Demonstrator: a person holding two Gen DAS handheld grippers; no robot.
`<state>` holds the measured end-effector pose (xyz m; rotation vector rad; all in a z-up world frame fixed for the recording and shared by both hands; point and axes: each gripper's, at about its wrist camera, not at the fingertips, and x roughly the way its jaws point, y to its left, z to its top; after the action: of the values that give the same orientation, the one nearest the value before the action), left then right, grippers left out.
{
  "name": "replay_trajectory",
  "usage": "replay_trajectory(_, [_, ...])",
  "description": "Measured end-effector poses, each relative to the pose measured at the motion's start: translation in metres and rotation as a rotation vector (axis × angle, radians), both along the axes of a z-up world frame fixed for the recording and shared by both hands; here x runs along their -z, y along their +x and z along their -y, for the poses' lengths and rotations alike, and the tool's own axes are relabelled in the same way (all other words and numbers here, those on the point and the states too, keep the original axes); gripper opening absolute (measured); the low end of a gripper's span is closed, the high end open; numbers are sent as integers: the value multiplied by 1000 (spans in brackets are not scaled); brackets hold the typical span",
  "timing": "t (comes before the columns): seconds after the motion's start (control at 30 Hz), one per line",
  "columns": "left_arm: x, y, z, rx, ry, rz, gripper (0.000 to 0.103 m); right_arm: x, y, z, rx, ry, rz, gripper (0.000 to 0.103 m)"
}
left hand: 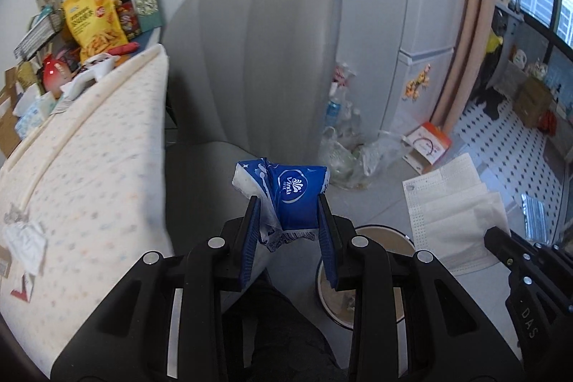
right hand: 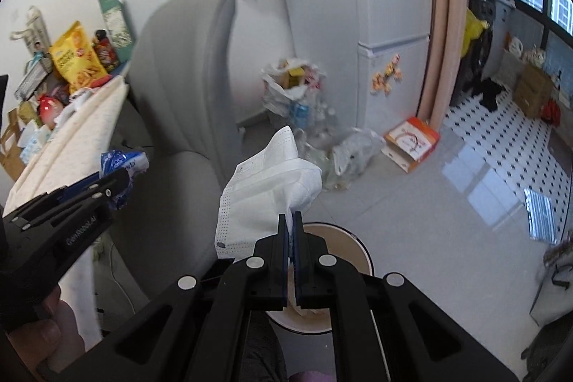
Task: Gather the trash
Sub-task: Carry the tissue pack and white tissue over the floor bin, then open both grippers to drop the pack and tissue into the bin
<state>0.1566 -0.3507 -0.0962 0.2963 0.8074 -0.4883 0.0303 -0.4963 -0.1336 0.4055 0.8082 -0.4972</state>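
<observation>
Now the left gripper (left hand: 288, 213) is pinching a blue tissue pack (left hand: 286, 194) above the bin (left hand: 379, 231); beside it, the right gripper (right hand: 289, 221) is clamping a white face mask (right hand: 265, 188) over the bin.

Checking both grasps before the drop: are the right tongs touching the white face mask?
Touching. The right wrist view shows the right tongs shut on the face mask, its edge pinched between the pads.
</observation>
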Motion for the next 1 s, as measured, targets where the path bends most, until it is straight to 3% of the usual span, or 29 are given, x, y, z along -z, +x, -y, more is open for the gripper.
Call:
replay_trajectory(0.33, [36, 10, 39, 42, 57, -54, 31, 58, 13, 37, 44, 90, -70, 9])
replay_trajectory(0.37, [39, 11, 40, 43, 62, -57, 31, 63, 14, 40, 48, 106, -76, 11])
replay_trajectory(0.43, [44, 11, 43, 42, 69, -63, 31, 73, 14, 44, 71, 126, -83, 38])
replay_trajectory(0.53, [47, 10, 46, 45, 74, -64, 31, 79, 10, 48, 91, 130, -84, 40])
replay_trajectory(0.7, [48, 1, 54, 73, 80, -67, 31, 80, -7, 54, 138, 131, -85, 41])
replay_trajectory(1.0, [48, -28, 79, 156, 61, -94, 32, 60, -57, 75, 246, 83, -64, 54])
